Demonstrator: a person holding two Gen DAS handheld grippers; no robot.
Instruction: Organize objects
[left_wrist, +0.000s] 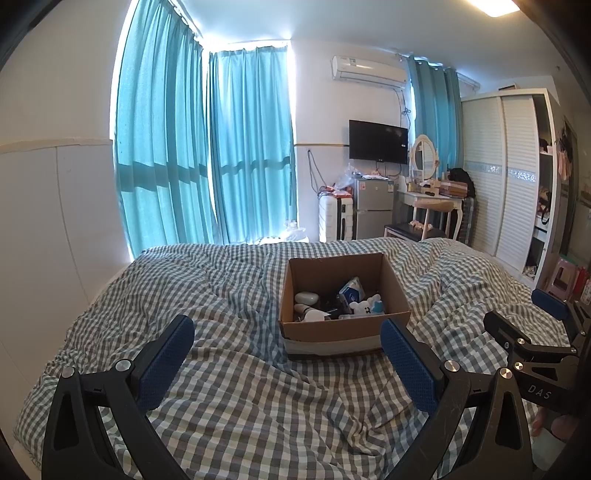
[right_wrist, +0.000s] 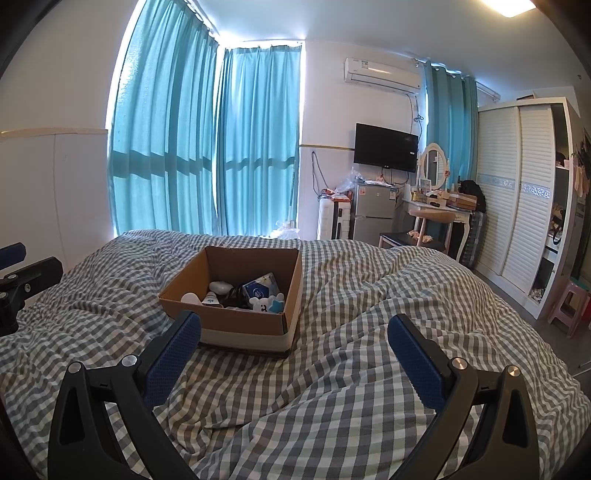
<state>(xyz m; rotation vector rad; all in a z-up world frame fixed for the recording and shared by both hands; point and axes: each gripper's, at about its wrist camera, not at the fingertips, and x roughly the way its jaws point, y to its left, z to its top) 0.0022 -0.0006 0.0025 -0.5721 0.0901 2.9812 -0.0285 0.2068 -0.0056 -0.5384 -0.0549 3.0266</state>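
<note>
Left gripper (left_wrist: 288, 343) wide open, nothing between blue pads (left_wrist: 168, 363), hovering above checked blanket (left_wrist: 229, 398). Right gripper (right_wrist: 293, 339) also spread wide, empty, pads (right_wrist: 415, 363) apart over same blanket (right_wrist: 332, 406). Right gripper visible at right edge of left view (left_wrist: 532, 321), just beside left one; part of left gripper at left edge of right view (right_wrist: 22, 273).

Cardboard box (left_wrist: 321, 334) just ahead of both grippers, sitting upright on blanket near middle of bed, flaps open. In left view box front wall partly behind right finger; in right view box (right_wrist: 243, 325) sits ahead-left, near corner behind left finger. Inside box: white oval case (left_wrist: 306, 297), blue and white packet (left_wrist: 352, 291), white bear-shaped item (left_wrist: 364, 306), white bottle-like item (left_wrist: 308, 314), dark items between, too jumbled to name. Same contents in right view: oval case (right_wrist: 220, 287), blue packet (right_wrist: 260, 288), bear-shaped item (right_wrist: 264, 302).

Blanket rumpled, big fold to right of box. Beyond bed: teal curtains (left_wrist: 207, 147), wall air conditioner (left_wrist: 369, 68), black TV (left_wrist: 378, 142), small grey fridge (left_wrist: 373, 206), white suitcase (left_wrist: 334, 218), dressing table with oval mirror (left_wrist: 424, 157), white louvred wardrobe (left_wrist: 502, 177), pink stool (right_wrist: 569, 299) by wardrobe.
</note>
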